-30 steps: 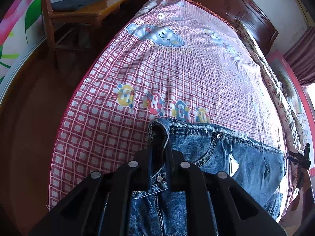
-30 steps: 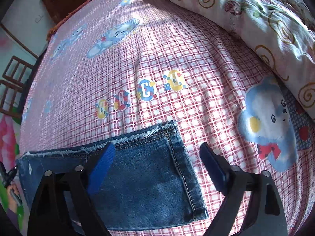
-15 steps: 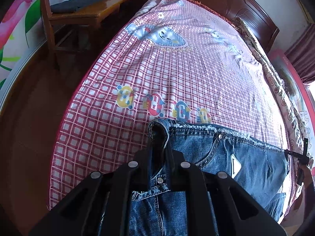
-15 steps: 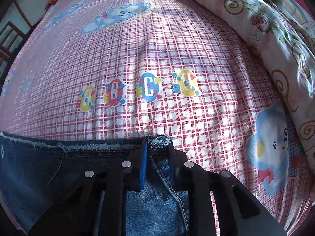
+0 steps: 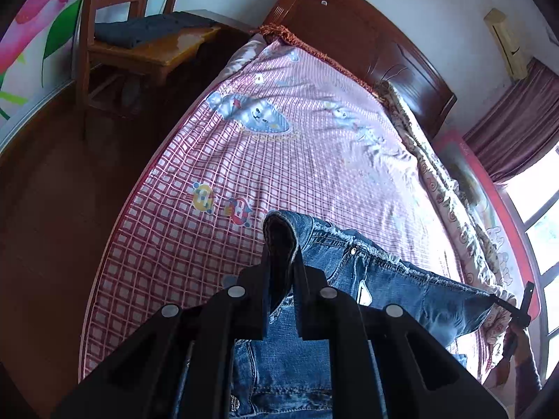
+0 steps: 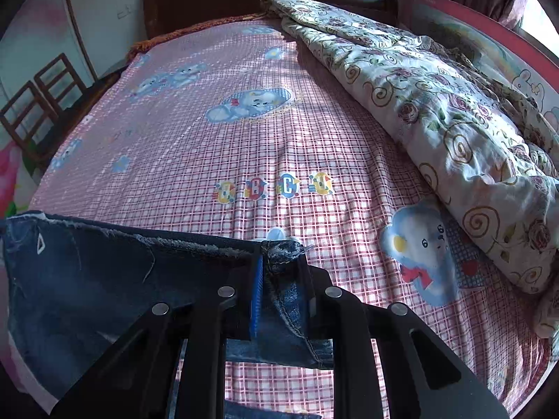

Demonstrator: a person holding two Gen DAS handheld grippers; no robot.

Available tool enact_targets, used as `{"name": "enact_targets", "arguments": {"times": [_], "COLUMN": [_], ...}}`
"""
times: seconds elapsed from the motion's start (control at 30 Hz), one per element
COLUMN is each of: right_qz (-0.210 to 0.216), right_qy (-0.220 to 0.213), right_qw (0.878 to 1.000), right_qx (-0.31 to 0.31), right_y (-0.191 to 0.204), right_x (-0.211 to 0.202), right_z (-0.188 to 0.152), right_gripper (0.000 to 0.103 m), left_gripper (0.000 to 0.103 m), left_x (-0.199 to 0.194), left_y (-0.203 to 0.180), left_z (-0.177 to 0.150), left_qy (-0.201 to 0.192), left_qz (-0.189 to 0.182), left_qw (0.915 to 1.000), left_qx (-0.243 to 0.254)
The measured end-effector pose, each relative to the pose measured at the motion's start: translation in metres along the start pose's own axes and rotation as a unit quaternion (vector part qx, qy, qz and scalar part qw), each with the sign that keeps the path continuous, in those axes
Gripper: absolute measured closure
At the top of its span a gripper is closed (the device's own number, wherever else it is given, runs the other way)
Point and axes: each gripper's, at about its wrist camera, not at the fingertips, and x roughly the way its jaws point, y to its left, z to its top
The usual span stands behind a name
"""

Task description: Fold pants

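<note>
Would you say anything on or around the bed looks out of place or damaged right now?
Nothing looks damaged. The quilt lies bunched along one side of the bed, and the jeans have a frayed edge that may be their style.

A folded corner of the blue denim pants point(image 5: 377, 279) is clamped between the closed jaws of the left gripper point(image 5: 282, 272), and the cloth is raised above the bed point(image 5: 314, 160). From there the frayed upper edge is stretched rightward to the right gripper point(image 5: 522, 309), seen small at the far right edge; its jaws cannot be made out. The bed is covered by a pink checked sheet with cartoon prints. A wooden chair point(image 5: 139, 35) with dark cloth on its seat is seen at upper left, and a dark headboard point(image 5: 367, 38) beyond.
</note>
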Motion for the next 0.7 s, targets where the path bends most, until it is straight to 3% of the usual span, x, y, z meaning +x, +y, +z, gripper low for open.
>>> {"name": "enact_targets", "arguments": {"times": [0.13, 0.3, 0.5, 0.63, 0.7], "right_qz": [0.011, 0.016, 0.021, 0.008, 0.007], "right_qy": [-0.029, -0.050, -0.023, 0.014, 0.032], "right_qw": [0.999, 0.998, 0.998, 0.999, 0.999], "right_qx": [0.016, 0.028, 0.051, 0.028, 0.033], "right_y": [-0.009, -0.019, -0.033, -0.027, -0.027], "right_x": [-0.036, -0.070, -0.067, -0.045, -0.037], "right_z": [-0.042, -0.112, -0.195, -0.237, -0.252], "right_gripper": [0.087, 0.087, 0.087, 0.084, 0.082], "left_gripper": [0.094, 0.093, 0.093, 0.086, 0.086], "left_x": [-0.044, -0.091, -0.126, -0.123, -0.118], "left_y": [0.005, 0.015, 0.035, 0.061, 0.079], "left_z": [-0.020, -0.061, -0.124, -0.173, -0.201], "left_qy": [-0.040, -0.063, -0.065, -0.020, 0.016], "left_qz": [-0.044, -0.082, -0.100, -0.051, 0.016], "left_qw": [0.9978, 0.9931, 0.9892, 0.9924, 0.9915], "left_qx": [-0.030, -0.056, -0.085, -0.110, -0.128]}}
